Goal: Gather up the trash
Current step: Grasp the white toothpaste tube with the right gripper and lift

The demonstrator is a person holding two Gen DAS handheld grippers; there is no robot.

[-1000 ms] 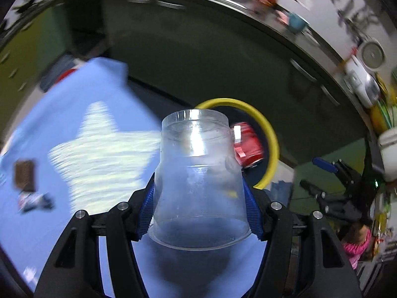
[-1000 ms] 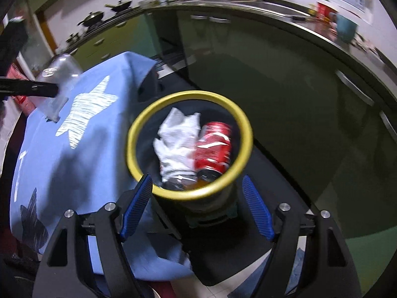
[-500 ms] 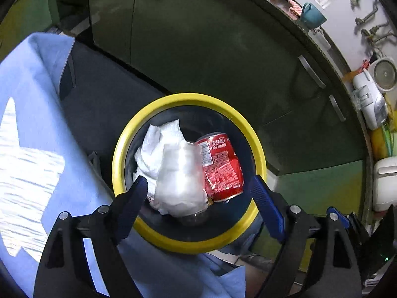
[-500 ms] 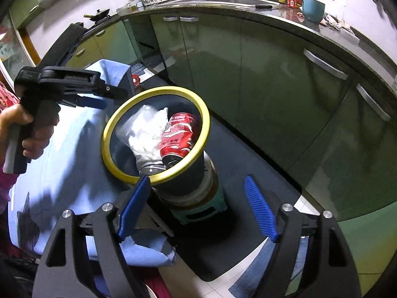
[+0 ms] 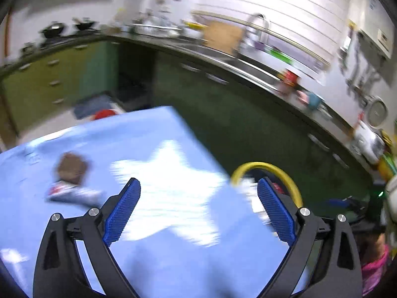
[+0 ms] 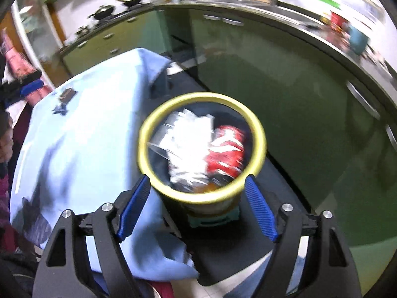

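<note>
Left gripper (image 5: pixel 198 208): jaws just been opening, now spread wide, nothing between pads, above blue star-print tablecloth (image 5: pixel 153 136). Brown wrapper (image 5: pixel 72 167) and crumpled packet (image 5: pixel 72 193) lie on cloth, left of gripper, blurred. Yellow-rimmed bin (image 6: pixel 202 146) beside table edge holds clear plastic cup (image 6: pixel 161 136), white crumpled paper (image 6: pixel 191 146), red can (image 6: pixel 227 151). Right gripper (image 6: pixel 197 208): jaws apart, empty, over bin's near rim.
</note>
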